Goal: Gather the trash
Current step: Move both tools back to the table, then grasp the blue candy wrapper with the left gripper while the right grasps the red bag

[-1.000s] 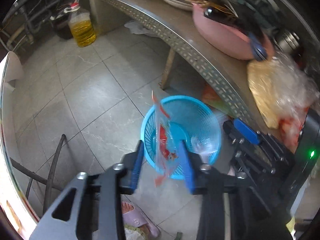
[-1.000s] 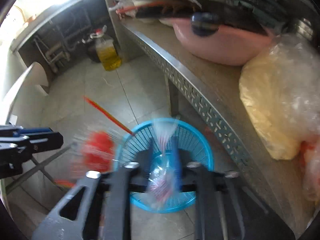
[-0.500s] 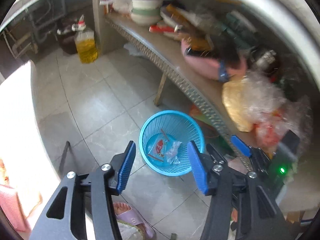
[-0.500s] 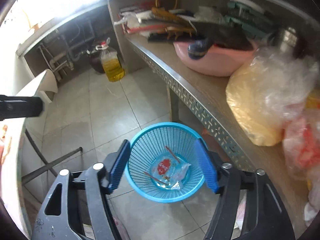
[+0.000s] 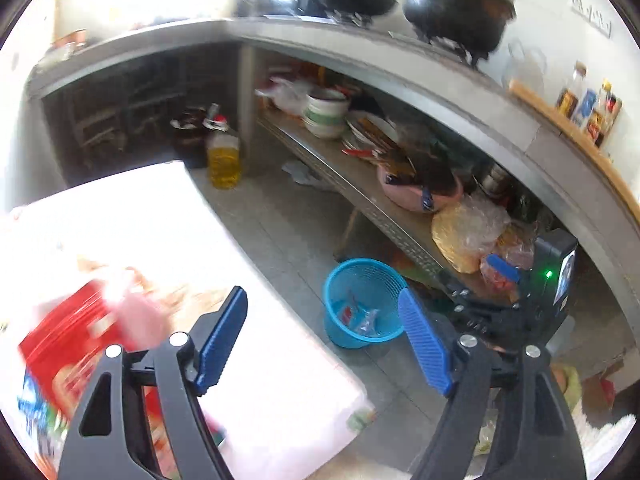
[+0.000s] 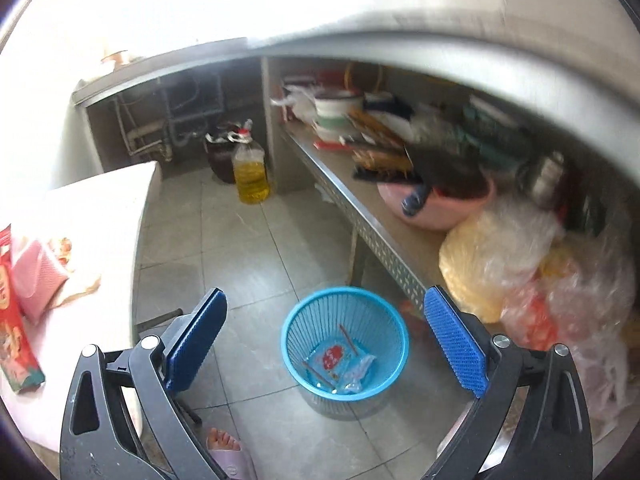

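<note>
Largest in both views is the grey kitchen worktop, curving across above and beyond both grippers, with a dark pot standing on it in the left wrist view. Under it runs a metal shelf, ahead and to the right of the right gripper, crowded with stacked bowls, a pink basin and bulging plastic bags.

Left of both grippers lies a white table, washed out by glare. On it, to the left of the left gripper, sit a red package and something pink beside it; blur makes them hard to read, so the pink thing may be a pouch.

On the tiled floor, far ahead of the right gripper, stands a bottle of yellow oil.

The blue basket stands on the floor below the shelf edge, straight ahead between the right gripper's fingers and just inside the right finger of the left gripper. In its bottom lies the trash: clear wrappers with red print and a thin stick or two.

The left gripper is spread wide and opening, nothing between its blue pads. The right gripper is at its widest, also opening, and holds nothing.

A foot in a pink slipper shows at the bottom, below the right gripper.
</note>
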`<state>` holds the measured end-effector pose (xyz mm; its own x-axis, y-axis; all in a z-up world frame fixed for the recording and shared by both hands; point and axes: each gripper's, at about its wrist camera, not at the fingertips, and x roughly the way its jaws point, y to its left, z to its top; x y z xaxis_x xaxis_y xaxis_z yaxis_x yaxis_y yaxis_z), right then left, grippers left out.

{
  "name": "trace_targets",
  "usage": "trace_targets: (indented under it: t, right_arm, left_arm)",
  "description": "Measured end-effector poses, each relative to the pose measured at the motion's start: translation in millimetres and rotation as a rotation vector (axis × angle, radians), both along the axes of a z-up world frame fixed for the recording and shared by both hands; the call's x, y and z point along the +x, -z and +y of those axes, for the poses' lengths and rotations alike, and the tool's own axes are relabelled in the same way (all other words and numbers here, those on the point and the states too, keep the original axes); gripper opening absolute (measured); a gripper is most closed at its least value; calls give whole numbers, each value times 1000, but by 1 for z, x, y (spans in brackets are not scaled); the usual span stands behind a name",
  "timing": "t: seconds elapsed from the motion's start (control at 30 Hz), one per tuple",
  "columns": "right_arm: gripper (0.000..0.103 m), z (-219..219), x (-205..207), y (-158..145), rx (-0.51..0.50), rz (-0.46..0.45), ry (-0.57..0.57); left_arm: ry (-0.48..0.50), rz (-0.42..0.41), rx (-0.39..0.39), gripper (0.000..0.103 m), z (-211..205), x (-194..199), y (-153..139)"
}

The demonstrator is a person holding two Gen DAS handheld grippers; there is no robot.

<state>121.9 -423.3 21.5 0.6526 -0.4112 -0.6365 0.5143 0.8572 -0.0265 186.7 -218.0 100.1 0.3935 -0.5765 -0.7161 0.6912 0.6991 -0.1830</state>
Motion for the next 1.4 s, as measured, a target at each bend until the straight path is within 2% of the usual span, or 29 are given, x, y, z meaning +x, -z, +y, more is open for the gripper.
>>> trace_targets:
  t: [0.2,0.4,0.57,0.7,0.77,0.87,0.93,1.03,1.1,1.23,1.27,1.4]
  right_arm:
    - [95,44,5,-29,-8,-32,-190]
    - [95,80,17,-35,52,-108,-410]
    - [95,119,48,-33,102,-77,-527]
    - [95,149,72,-30,151,-42,-587]
    - [95,162,81,-30,185,-28,-608]
    - [95,179,87,-26,206,-8,-626]
    - [95,191,88,-23,201,5,-635]
    - [95,200,91,-20,193,29,-643]
    - [95,202,93,-19,192,37,-642]
    - [95,201,95,-16,193,49,-624]
    - [95,201,96,-15,197,52,-619]
    - [95,199,99,-12,212,63,-605]
  left_arm:
    - [-176,-28,-79,78,114,-23,-3]
    - [-427,-63,-43,78,223,-41,10]
    - [-571,-49,-34,78,282,-37,29]
    - [-638,-23,-44,78,308,-12,45]
    - [-675,40,-62,77,320,9,60]
    - [-741,128,-80,68,338,41,82]
    - [-780,146,-63,66,342,58,94]
    - [-806,135,15,65,340,81,110]
    - [-813,127,60,59,337,91,120]
    - [-828,59,159,41,334,95,128]
    - [-827,49,168,34,333,94,128]
    - [-817,19,178,20,331,87,125]
